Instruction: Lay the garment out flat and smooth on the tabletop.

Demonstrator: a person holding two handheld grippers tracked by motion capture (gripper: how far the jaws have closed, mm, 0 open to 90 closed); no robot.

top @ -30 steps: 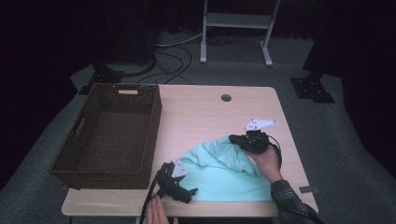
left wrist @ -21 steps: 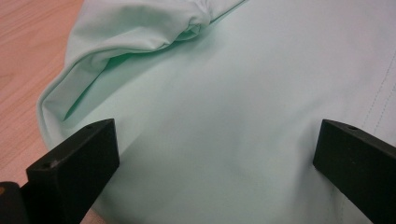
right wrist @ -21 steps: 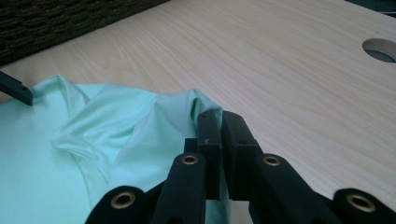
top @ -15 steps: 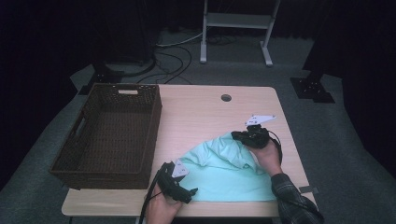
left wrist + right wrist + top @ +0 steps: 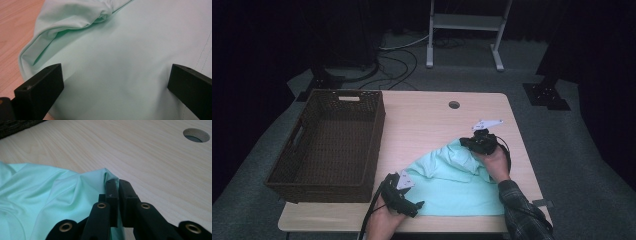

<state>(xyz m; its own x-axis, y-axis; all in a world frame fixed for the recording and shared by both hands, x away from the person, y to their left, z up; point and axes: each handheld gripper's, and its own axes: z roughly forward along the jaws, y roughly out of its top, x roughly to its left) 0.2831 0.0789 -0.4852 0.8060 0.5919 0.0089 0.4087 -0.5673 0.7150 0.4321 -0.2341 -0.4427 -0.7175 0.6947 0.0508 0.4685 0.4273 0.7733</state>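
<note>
Right now the right gripper (image 5: 475,142) pinches the far edge of the mint cloth (image 5: 452,185), lying lengthwise along the desk's (image 5: 427,120) near edge. Left gripper (image 5: 409,200), jaws spread, hovers over its near-left corner

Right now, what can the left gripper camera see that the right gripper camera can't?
The left gripper view alone shows a line of stitching on the cloth and the left gripper with jaws wide apart above it. The right gripper view alone shows a round hole in the tabletop, a dark woven basket and the right gripper pinching the cloth's edge. Both show the mint-green cloth on the light wooden table.
</note>
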